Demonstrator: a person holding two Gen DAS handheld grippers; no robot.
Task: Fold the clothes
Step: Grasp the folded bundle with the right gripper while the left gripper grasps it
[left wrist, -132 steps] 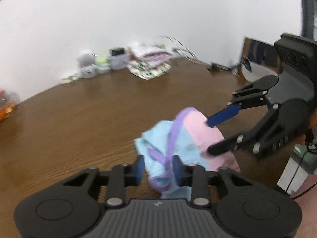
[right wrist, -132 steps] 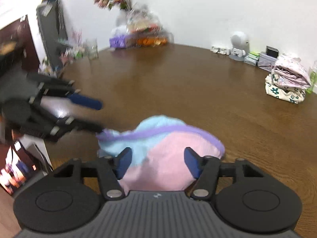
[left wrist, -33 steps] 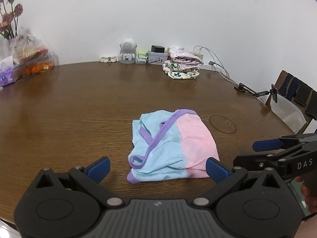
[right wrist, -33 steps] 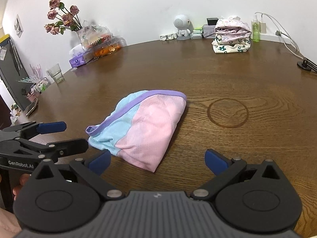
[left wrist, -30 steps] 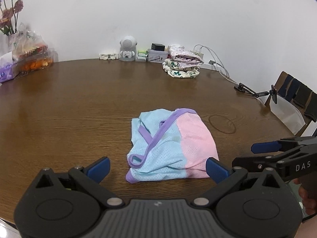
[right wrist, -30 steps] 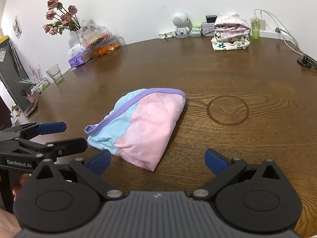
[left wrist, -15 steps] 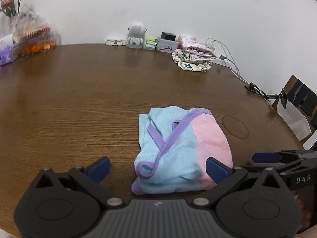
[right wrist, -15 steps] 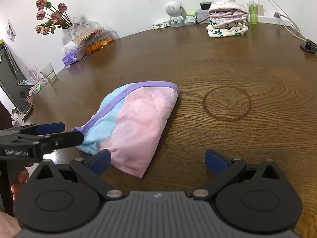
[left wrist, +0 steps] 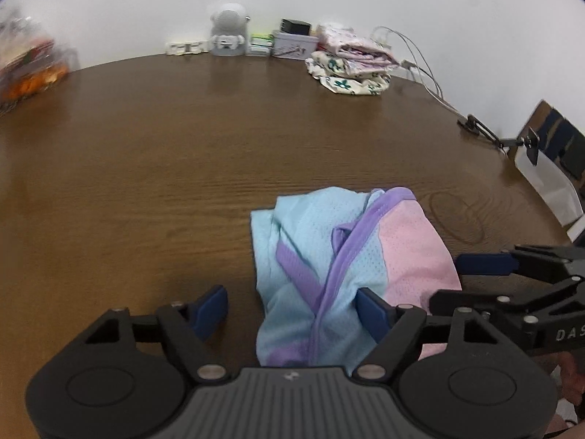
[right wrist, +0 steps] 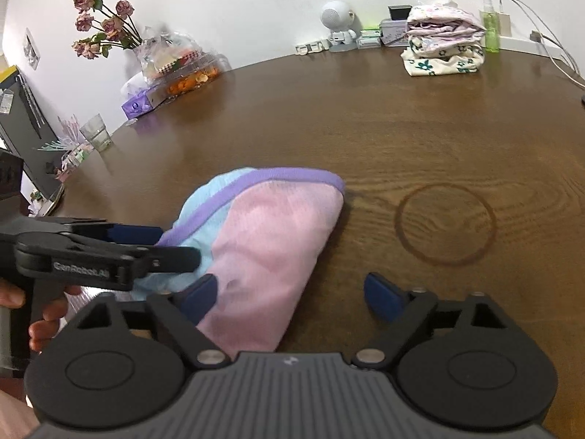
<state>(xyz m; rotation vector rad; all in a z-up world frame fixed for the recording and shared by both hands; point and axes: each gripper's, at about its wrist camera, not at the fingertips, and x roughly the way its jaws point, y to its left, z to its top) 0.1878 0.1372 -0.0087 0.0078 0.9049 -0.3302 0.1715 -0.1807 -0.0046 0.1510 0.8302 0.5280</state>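
A small garment (left wrist: pixel 351 256), light blue and pink with purple trim, lies crumpled on the brown wooden table (left wrist: pixel 146 183). My left gripper (left wrist: pixel 290 307) straddles its near blue end. Its jaws are closing: one finger is on bare wood and the other is at the cloth, not pinching. In the right wrist view, my right gripper (right wrist: pixel 290 292) spans the near pink corner of the garment (right wrist: pixel 263 241). Its jaws are closing too, with the left finger over cloth and the right one over the table. Each gripper shows in the other's view, the right gripper (left wrist: pixel 451 281) and the left gripper (right wrist: pixel 172 245).
A stack of folded clothes (right wrist: pixel 442 47) sits at the table's far edge beside a white robot-shaped gadget (left wrist: pixel 226 33) and small boxes. Flowers (right wrist: pixel 106 25), a fruit box and a glass (right wrist: pixel 95 132) stand far left. A ring mark (right wrist: pixel 446 225) is right of the garment. A chair (left wrist: pixel 555 153) stands beyond the right edge.
Both grippers have come forward and down onto the garment's near edge. Their jaws have narrowed from fully wide. The garment, held up several seconds ago, lies on the table.
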